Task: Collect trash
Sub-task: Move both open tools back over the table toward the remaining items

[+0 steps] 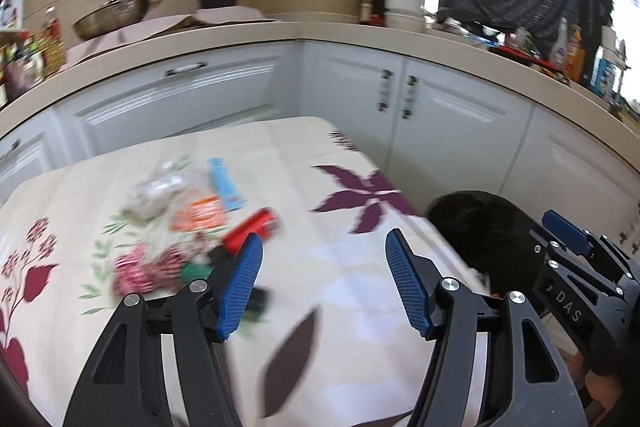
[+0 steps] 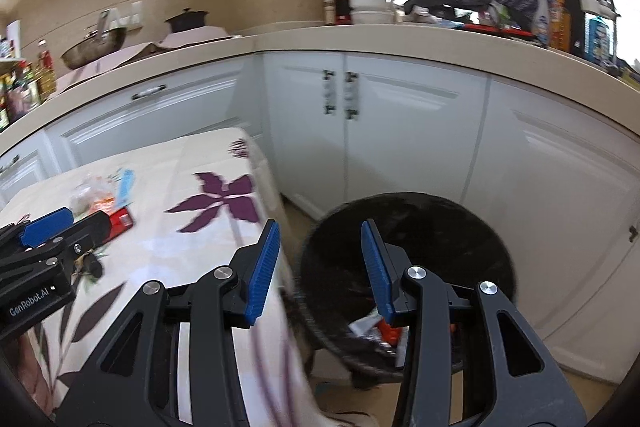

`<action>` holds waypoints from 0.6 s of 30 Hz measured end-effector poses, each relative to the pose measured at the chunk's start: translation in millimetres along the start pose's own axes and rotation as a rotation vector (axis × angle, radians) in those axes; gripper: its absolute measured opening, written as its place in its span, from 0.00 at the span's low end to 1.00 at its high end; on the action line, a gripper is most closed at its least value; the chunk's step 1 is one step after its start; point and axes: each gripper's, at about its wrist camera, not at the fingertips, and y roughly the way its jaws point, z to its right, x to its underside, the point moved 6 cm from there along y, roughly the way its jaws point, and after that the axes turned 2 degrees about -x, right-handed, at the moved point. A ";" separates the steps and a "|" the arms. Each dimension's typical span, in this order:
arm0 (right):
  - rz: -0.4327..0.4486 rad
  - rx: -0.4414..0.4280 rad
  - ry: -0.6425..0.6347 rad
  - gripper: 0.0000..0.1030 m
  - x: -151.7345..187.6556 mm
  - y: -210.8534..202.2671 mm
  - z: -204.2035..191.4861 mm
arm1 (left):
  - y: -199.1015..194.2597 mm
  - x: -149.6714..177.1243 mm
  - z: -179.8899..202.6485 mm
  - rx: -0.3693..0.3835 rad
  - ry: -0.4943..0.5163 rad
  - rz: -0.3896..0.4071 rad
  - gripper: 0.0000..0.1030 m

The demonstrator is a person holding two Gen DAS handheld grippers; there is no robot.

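Red-and-white crumpled wrappers (image 1: 148, 269) and a red flat packet (image 1: 254, 229) still litter the floral-cloth surface (image 1: 320, 267) left of the empty, wide-jawed left gripper (image 1: 322, 285), which should clamp one piece squarely, while the right gripper (image 2: 320, 271), narrower and empty, hovers over the black round bin (image 2: 408, 267).

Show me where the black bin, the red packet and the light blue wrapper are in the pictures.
Black bin (image 2: 472, 227): right wrist view, on its dark inner wall.
Red packet (image 1: 256, 227): left wrist view, on the middle of its red face.
Light blue wrapper (image 1: 225, 183): left wrist view, on the middle of the strip.
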 end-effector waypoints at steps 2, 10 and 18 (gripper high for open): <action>-0.005 -0.024 -0.017 0.40 0.0 0.4 -15.1 | -4.1 4.1 -18.5 -0.027 -0.021 -0.003 0.62; -0.027 -0.123 -0.096 0.40 1.6 3.5 -78.6 | -17.7 23.2 -84.3 -0.124 -0.098 -0.030 0.62; -0.060 -0.211 -0.177 0.40 4.6 7.7 -136.3 | -26.1 35.7 -130.8 -0.189 -0.154 -0.043 0.62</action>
